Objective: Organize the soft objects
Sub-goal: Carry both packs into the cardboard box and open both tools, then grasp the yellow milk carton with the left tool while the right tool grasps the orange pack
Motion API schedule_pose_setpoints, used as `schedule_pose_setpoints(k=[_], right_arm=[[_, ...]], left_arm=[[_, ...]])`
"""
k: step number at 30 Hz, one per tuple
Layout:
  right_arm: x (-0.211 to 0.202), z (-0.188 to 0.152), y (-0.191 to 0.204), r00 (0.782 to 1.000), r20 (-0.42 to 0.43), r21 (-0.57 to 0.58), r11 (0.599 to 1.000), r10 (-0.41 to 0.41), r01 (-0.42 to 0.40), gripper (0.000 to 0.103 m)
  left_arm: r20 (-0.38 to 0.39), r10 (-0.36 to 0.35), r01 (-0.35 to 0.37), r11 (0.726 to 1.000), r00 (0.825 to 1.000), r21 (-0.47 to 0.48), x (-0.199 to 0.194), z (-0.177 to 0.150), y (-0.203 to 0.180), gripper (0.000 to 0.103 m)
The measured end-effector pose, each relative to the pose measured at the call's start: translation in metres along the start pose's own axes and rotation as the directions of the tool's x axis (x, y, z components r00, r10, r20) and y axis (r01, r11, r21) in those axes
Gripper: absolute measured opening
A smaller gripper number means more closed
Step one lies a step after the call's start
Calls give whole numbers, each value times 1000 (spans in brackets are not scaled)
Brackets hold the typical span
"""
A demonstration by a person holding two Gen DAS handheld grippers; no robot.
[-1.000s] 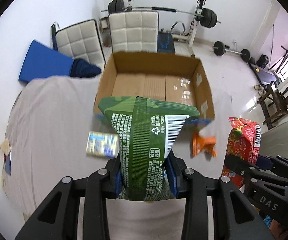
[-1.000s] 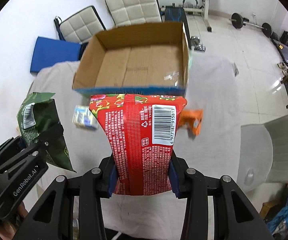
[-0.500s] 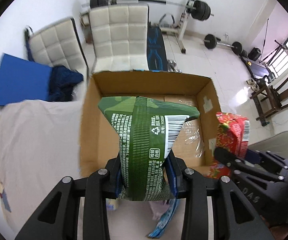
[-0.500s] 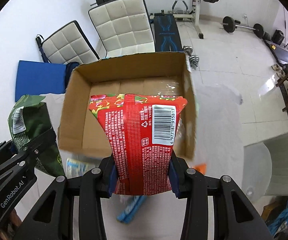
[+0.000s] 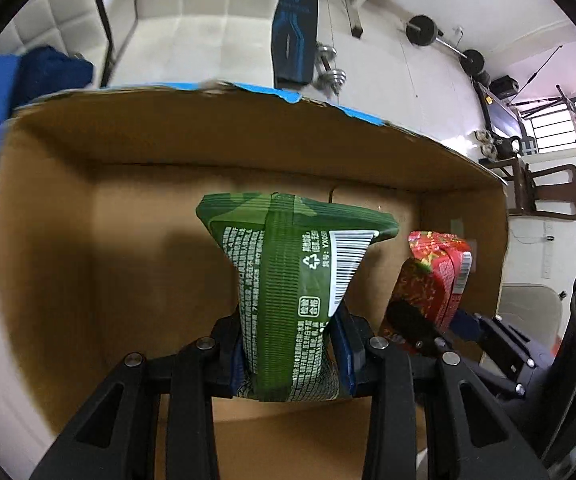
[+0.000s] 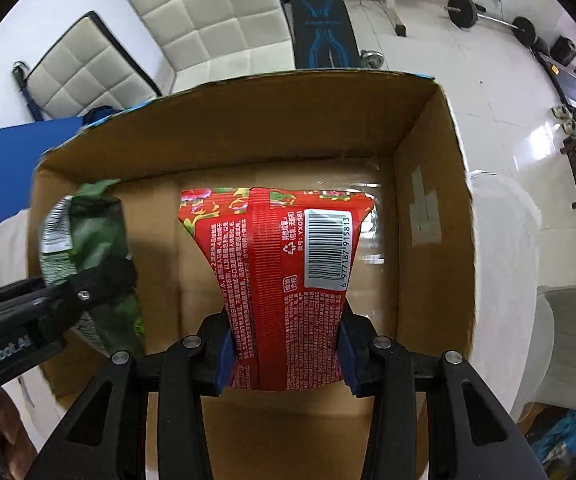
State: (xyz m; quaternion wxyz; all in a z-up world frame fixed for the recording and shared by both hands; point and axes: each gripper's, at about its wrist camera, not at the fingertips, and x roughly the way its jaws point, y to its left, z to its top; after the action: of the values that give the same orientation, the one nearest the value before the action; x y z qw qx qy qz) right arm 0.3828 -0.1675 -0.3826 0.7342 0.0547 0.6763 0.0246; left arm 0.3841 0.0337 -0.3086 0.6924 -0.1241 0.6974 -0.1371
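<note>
My left gripper (image 5: 290, 354) is shut on a green snack packet (image 5: 288, 280), barcode side facing the camera, and holds it inside an open cardboard box (image 5: 87, 240). My right gripper (image 6: 283, 350) is shut on a red snack packet (image 6: 279, 264) and holds it inside the same box (image 6: 428, 184), toward the right wall. In the left wrist view the red packet (image 5: 436, 276) and the right gripper (image 5: 420, 332) sit to the right. In the right wrist view the green packet (image 6: 83, 248) and the left gripper (image 6: 99, 284) sit to the left. The box floor under both packets is bare cardboard.
The box rests on a cloth-covered table (image 6: 500, 232). Behind it stand two white quilted chairs (image 6: 215, 12), a blue mat (image 6: 27, 148) and a weight bench with barbells (image 6: 324, 12). A wooden chair (image 5: 544, 196) stands at the right.
Both grippers have moved forward and down from above the table into the box, each carrying its packet. The loose items on the table have dropped out of view.
</note>
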Motion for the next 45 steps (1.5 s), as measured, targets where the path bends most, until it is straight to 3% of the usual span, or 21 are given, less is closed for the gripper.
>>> schedule_pose_setpoints(k=[7, 13, 19, 22, 23, 25, 26, 28, 31, 40, 45], right_arm=[[35, 29, -6, 999, -44, 6, 1000, -22, 22, 45], [52, 37, -5, 997, -70, 9, 999, -32, 33, 47], [52, 36, -4, 997, -66, 11, 999, -41, 42, 55], [44, 26, -4, 996, -60, -1, 998, -60, 60, 56], [40, 21, -4, 996, -58, -4, 998, -63, 63, 62], [34, 13, -2, 996, -53, -11, 998, -67, 67, 71], [30, 7, 0, 996, -52, -11, 997, -71, 71, 78], [23, -4, 4, 996, -45, -6, 997, -73, 73, 95], [11, -22, 7, 998, -11, 8, 998, -68, 68, 103], [-32, -71, 13, 990, 99, 22, 995, -96, 94, 103], [-73, -113, 12, 975, 184, 47, 992, -122, 116, 103]], left_arm=[[-66, -48, 50, 999, 997, 23, 23, 23, -9, 34], [-75, -7, 9, 1000, 997, 30, 25, 29, -10, 35], [-54, 38, -37, 999, 998, 35, 13, 23, -11, 40], [-28, 66, -65, 997, 997, 37, -2, 10, -10, 58], [-16, 72, -72, 997, 997, 37, -8, 4, -9, 62], [12, 99, -100, 994, 995, 42, -17, -5, -5, 81], [24, 115, -116, 992, 993, 52, -21, -11, -5, 84], [56, 155, -159, 985, 986, 73, -31, -27, -5, 93], [100, 209, -216, 974, 973, 65, -42, -47, -1, 100], [280, 241, -271, 959, 929, 76, -94, -100, -2, 102], [354, 248, -285, 957, 902, 56, -121, -136, -6, 102]])
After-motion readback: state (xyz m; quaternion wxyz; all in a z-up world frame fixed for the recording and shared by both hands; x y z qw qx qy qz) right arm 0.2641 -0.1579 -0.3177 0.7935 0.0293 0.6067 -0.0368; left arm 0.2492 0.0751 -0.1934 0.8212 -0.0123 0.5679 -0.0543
